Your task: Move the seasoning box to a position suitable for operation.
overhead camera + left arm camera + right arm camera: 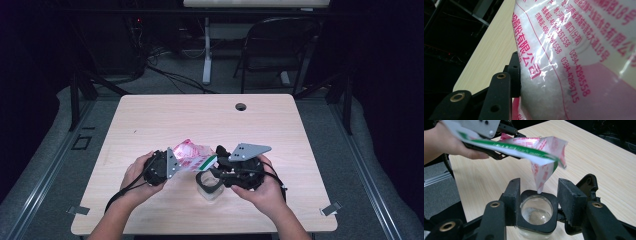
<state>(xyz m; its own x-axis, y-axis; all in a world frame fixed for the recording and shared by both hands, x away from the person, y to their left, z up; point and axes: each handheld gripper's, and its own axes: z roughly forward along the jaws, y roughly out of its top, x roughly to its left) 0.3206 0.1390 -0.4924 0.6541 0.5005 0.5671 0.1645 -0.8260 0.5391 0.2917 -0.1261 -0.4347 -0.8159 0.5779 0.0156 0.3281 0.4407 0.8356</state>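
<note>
A clear plastic bag [192, 154] with pink print and a green strip holds white grains [574, 62]. My left gripper [172, 162] is shut on it and holds it tilted; one black finger [514, 72] presses into its side, and the other is hidden behind the bag. The bag's torn corner [540, 182] hangs just over the mouth of a small glass jar [536, 211] with a black square collar. A thin layer of white grains lies in the jar's bottom. My right gripper [539, 197] is shut on the collar, with the jar [209, 189] standing on the table [200, 115].
The light wooden table has a cable hole [241, 106] near its far edge. Both hands work close to the near edge, with cables trailing from the grippers. A dark chair [280, 45] and a white desk leg [206, 50] stand on the floor beyond.
</note>
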